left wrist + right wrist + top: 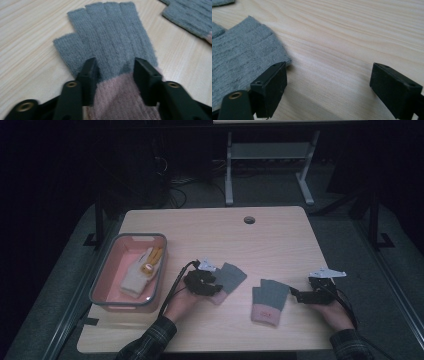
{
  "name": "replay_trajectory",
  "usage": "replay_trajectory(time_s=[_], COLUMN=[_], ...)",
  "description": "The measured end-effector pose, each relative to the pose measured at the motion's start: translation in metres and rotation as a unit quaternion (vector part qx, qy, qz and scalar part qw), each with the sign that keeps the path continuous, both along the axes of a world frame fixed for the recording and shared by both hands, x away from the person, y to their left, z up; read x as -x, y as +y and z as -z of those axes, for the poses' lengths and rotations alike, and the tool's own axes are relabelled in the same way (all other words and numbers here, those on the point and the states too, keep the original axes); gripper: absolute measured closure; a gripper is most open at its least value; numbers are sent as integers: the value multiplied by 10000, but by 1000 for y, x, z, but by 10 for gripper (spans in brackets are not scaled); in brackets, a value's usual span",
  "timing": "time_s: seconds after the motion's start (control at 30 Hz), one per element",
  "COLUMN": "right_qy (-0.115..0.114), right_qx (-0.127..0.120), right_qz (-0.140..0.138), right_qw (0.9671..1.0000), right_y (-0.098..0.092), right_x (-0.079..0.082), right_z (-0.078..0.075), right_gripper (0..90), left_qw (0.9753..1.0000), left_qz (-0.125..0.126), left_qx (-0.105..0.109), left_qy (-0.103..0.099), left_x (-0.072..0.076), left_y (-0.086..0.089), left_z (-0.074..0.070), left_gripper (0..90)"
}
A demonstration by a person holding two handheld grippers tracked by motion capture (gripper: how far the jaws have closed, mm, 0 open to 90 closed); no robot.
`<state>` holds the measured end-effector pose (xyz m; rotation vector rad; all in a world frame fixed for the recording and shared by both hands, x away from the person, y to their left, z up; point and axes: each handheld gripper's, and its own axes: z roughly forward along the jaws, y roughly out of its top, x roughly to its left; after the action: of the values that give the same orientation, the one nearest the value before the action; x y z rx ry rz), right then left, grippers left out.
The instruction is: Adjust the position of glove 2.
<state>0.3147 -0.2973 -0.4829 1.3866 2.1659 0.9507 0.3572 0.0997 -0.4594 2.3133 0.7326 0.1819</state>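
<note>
I am working on a pair of grey fingerless gloves with pink cuffs, and judging by how things are lying, the job is only just getting under way. Both gloves are lying flat on the wooden table (280,235), well apart from the pink bin (106,270) at the left, which is already holding a pale glove (141,271) with yellowish fingers — so I am taking the bin as the likely destination (a guess, not something the views confirm). My left gripper (115,68) is coming down over the left glove (110,42) where the grey knit meets the pink cuff; its jaws are straddling the fabric with a gap between them, not yet pinching, and the glove is resting undisturbed on the wood. My right gripper (328,80) is sitting with its jaws spread wide on bare table, one jaw just touching the edge of the right glove (270,299) and the other standing clear of it. Nothing is gripped or lifted so far — closing on each glove, lifting and carrying all seem to be remaining.
</note>
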Motion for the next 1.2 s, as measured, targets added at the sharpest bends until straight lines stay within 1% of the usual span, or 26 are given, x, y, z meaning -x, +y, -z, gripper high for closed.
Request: replay_trajectory(time_s=[0.03,0.1,0.13,0.2,0.27,0.33,0.37,0.4,0.47,0.5,0.57,0.6,0.63,0.67,0.7,0.77,0.8,0.83,0.87,0.9,0.93,1.0,1.03,1.07,1.1,1.2], right_qy=[6,-1,2,-1,-1,1,1,2,64,18,-94,-143,-158,-148,-117,65,143,276,331,396,441,527,544,581,629,714], right_qx=[-3,2,1,2,1,0,-1,0,16,22,-79,-117,-192,-244,-261,-306,-278,-284,-276,-254,-319,-318,-266,-248,-199,-170], right_qz=[3,0,0,-2,-1,-6,-17,-26,-93,-134,-191,-225,-290,-358,-435,-672,-735,-859,-1003,-1136,-1249,-1476,-1594,-1694,-1815,-2011], right_qw=[10000,10000,10000,10000,10000,10000,10000,10000,9999,9999,9997,9996,9993,9990,9986,9973,9968,9955,9940,9924,9907,9871,9854,9835,9812,9768], right_y=[0,0,0,0,0,0,0,0,0,-1,-2,-2,-2,-2,-1,1,2,3,3,4,7,13,17,21,26,35], right_x=[0,0,0,0,0,0,0,0,1,2,6,9,11,14,17,24,26,29,32,35,38,45,46,48,48,47], right_z=[0,0,0,0,0,0,0,0,-3,-6,-13,-16,-19,-21,-22,-22,-22,-21,-20,-20,-20,-20,-20,-19,-19,-16], right_gripper=[139,139,139,139,139,139,140,144,241,266,344,412,476,511,574,719,774,824,872,900,900,900,900,900,900,900], left_qw=[10000,9998,9998,9997,9997,9997,9996,9992,9986,9984,9980,9977,9972,9964,9959,9952,9950,9946,9945,9943,9942,9941,9939,9932,9931,9926], left_qz=[66,181,217,240,231,231,217,216,165,188,154,161,140,125,129,83,80,68,72,57,60,60,69,52,51,64], left_qx=[8,25,-12,-95,-72,15,95,250,429,451,518,552,630,715,774,850,873,912,926,942,946,960,980,1036,1048,1081], left_qy=[-5,26,11,-11,55,103,132,207,263,277,336,347,384,438,453,471,475,494,489,497,506,506,501,526,527,544], left_x=[1,2,2,3,2,0,-1,-2,-2,-2,-3,-3,-3,-4,-4,-4,-4,-4,-5,-5,-5,-4,-4,-4,-4,-4], left_y=[-1,-2,-4,-6,-5,-4,-3,-1,1,2,4,6,8,10,12,15,16,18,20,21,22,24,25,25,26,27], left_z=[0,0,-1,-2,-4,-5,-6,-8,-11,-13,-15,-16,-17,-18,-20,-22,-24,-24,-25,-25,-26,-27,-28,-29,-29,-30], left_gripper=[626,748,783,805,811,813,815,815,815,815,816,815,815,815,815,815,815,815,815,815,815,815,814,814,814,814])
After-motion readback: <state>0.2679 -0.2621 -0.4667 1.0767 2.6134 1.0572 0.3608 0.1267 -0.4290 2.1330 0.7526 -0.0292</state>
